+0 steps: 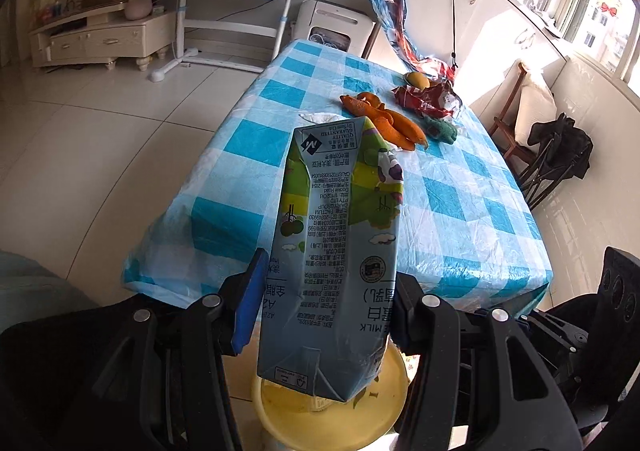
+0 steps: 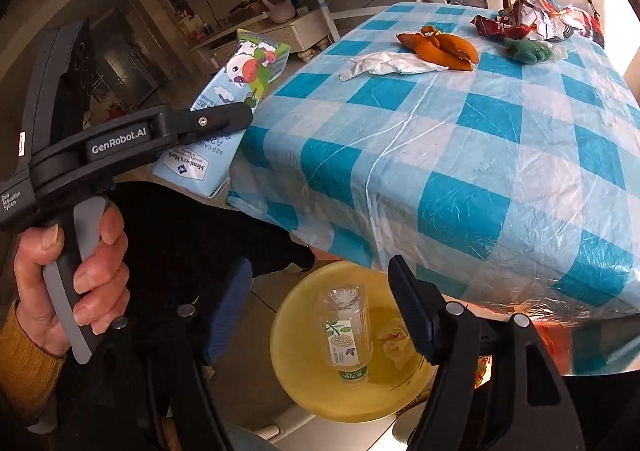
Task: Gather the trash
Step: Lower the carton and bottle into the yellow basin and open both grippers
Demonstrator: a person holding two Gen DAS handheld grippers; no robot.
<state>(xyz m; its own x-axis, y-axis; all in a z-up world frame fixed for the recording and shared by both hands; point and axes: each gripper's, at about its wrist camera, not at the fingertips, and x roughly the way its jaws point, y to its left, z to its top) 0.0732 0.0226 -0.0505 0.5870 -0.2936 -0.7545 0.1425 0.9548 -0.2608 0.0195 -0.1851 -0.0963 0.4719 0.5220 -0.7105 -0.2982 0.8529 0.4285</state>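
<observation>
1. We take the yellow bin on the floor as our landmark; it sits just below the near edge of the table with the blue-and-white checked cover.
2. Our left gripper is clamped on a milk carton, its pads pressing both sides, and the carton's lower end hangs right above the bin.
3. A hand in a mustard sleeve grips that gripper's handle, up and to the left of the bin in the right wrist view.
4. Our right gripper stands with its jaws apart and nothing between them, directly above the bin.
5. Inside the bin lies a clear plastic bottle, cap toward us, with a crumpled yellowish scrap just beside it.
6. Beyond the bin, on the table, we see a white tissue, orange peel, a green lump and a red wrapper, all well apart from the bin.
</observation>
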